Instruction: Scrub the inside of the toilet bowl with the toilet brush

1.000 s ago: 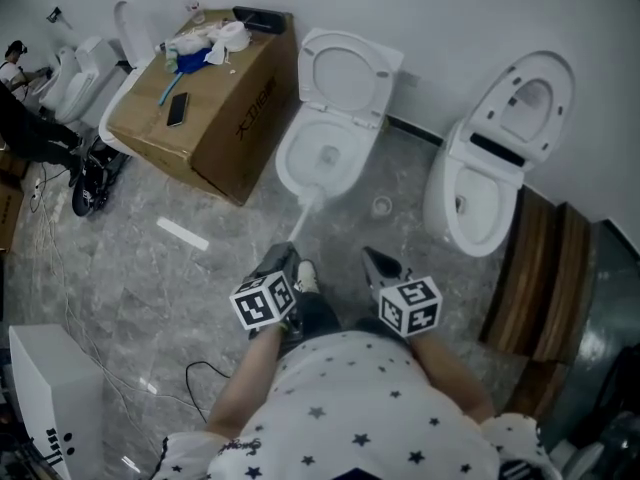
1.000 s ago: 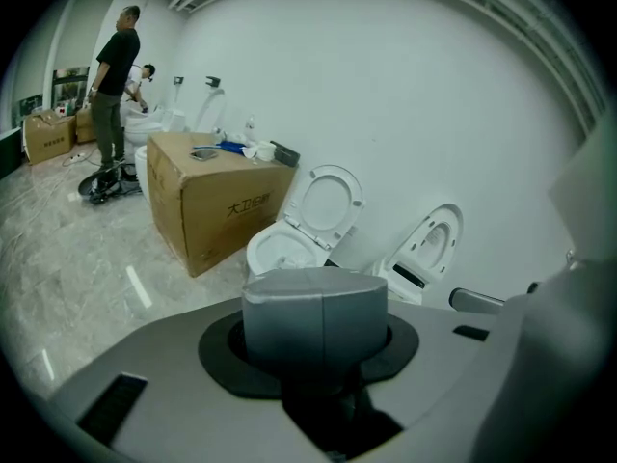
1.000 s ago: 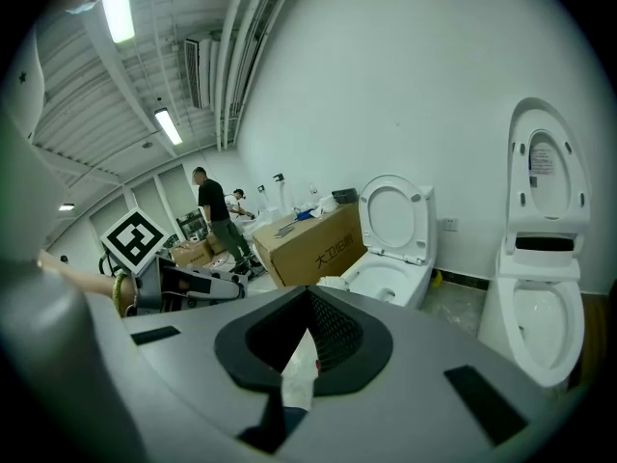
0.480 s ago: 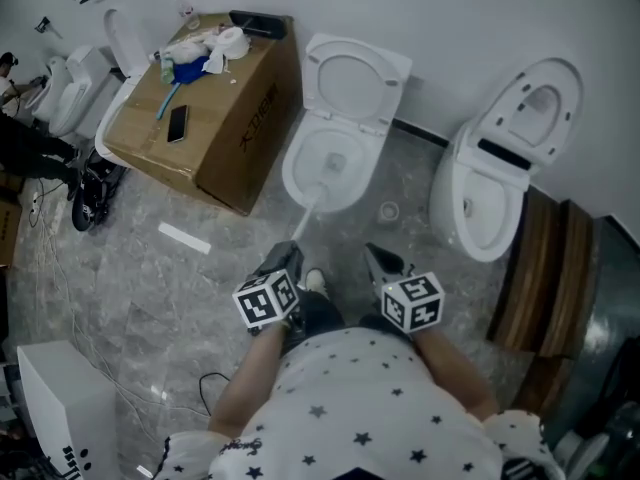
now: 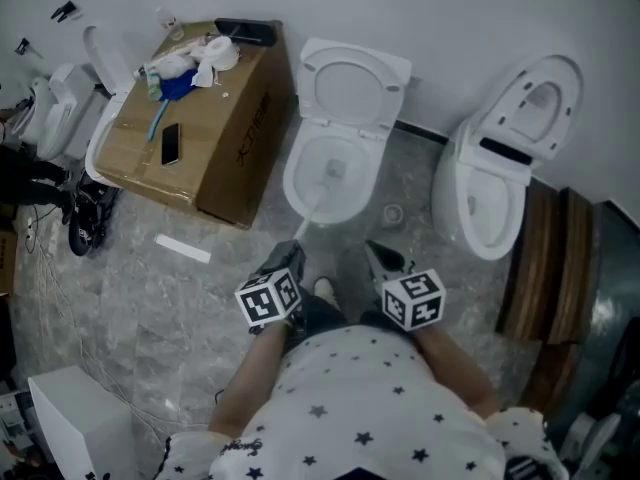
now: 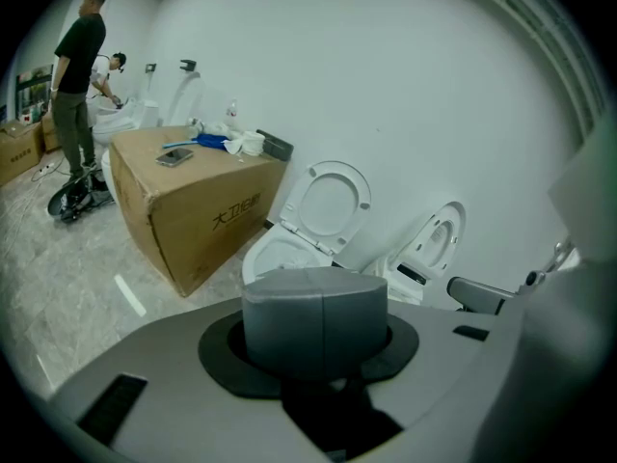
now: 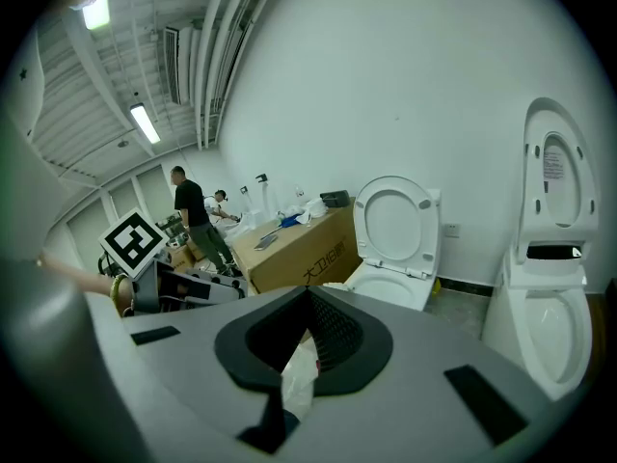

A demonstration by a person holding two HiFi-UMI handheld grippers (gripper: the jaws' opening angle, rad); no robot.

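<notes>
1. head view: toilet brush (image 5: 312, 206) has its head down inside the toilet bowl (image 5: 290, 180). left gripper (image 5: 288, 260) is on the handle's near end. right gripper (image 5: 383, 260) is near it, clear of the brush. cardboard box (image 5: 215, 118) stands just left of the bowl.
2. left gripper view: jaws clenched round the grey handle end, bowl beyond.
3. right gripper view: jaws drawn together, pale scrap (image 7: 297, 374) pinched in the slit. second toilet (image 7: 545, 326) to the right.
</notes>
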